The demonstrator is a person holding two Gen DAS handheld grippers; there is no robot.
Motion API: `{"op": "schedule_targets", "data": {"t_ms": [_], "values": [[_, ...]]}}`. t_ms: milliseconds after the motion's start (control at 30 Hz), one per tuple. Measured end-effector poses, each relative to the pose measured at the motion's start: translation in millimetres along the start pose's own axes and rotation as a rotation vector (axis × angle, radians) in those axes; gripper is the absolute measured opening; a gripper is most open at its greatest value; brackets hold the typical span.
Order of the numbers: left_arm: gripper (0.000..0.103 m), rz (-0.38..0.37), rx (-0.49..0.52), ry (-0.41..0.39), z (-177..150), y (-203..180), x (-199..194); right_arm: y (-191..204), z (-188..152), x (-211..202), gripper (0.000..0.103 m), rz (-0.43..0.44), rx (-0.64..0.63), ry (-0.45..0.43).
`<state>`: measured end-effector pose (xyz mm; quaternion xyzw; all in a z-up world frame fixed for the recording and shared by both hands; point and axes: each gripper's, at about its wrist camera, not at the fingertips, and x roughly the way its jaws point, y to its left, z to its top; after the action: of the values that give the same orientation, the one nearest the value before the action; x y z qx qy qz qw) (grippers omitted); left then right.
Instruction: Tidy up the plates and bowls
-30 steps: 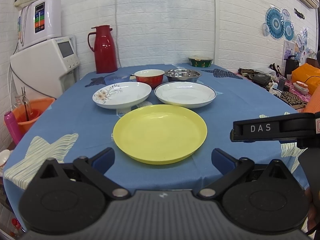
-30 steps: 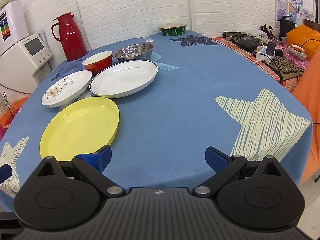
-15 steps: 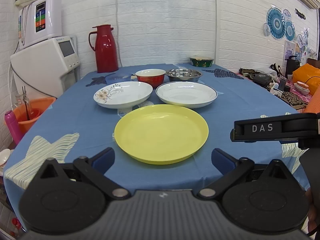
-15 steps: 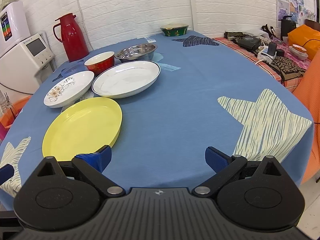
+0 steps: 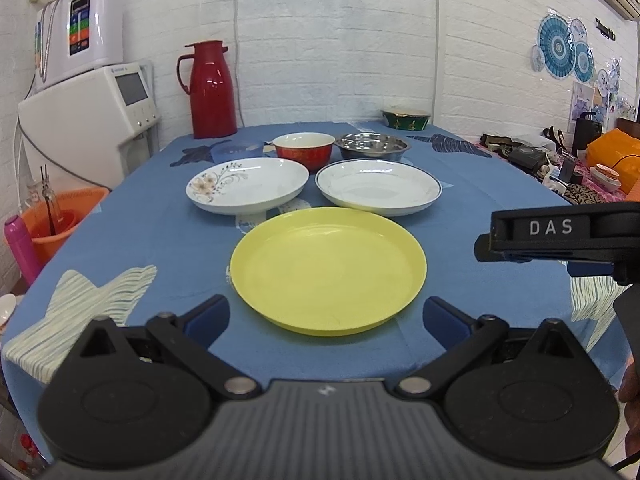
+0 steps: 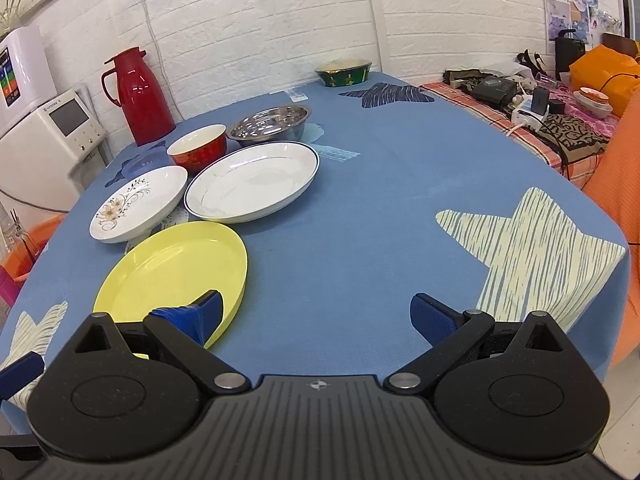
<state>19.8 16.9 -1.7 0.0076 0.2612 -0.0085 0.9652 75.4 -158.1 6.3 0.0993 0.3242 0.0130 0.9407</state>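
A yellow plate (image 5: 328, 268) (image 6: 172, 268) lies nearest me on the blue tablecloth. Behind it sit a floral white plate (image 5: 248, 186) (image 6: 138, 204) and a blue-rimmed white plate (image 5: 378, 188) (image 6: 252, 182). Farther back stand a red bowl (image 5: 304, 150) (image 6: 198, 148), a steel bowl (image 5: 372, 146) (image 6: 270, 122) and a green bowl (image 5: 406, 117) (image 6: 344, 73). My left gripper (image 5: 326, 318) is open just short of the yellow plate's near rim. My right gripper (image 6: 316, 314) is open over bare cloth, its left finger over that plate's right edge. Both hold nothing.
A red thermos (image 5: 210, 90) stands at the table's far left corner, beside a white appliance (image 5: 88, 120). An orange bucket (image 5: 60, 220) sits off the left edge. Clutter covers a side surface (image 6: 532, 108) to the right. A pale star pattern (image 6: 532, 248) marks the cloth's right side.
Both grippers have drifted slightly; the dishes appear shifted a little to the right in each view. Nothing has been picked up or moved on the table.
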Motion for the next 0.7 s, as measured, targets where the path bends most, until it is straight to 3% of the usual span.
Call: {"op": "schedule_targets", "data": {"t_ms": [700], "values": [[0.103, 0.016, -0.026, 0.042, 22, 16, 29, 19, 15, 27, 0.088, 0.049, -0.012, 0.038]]}}
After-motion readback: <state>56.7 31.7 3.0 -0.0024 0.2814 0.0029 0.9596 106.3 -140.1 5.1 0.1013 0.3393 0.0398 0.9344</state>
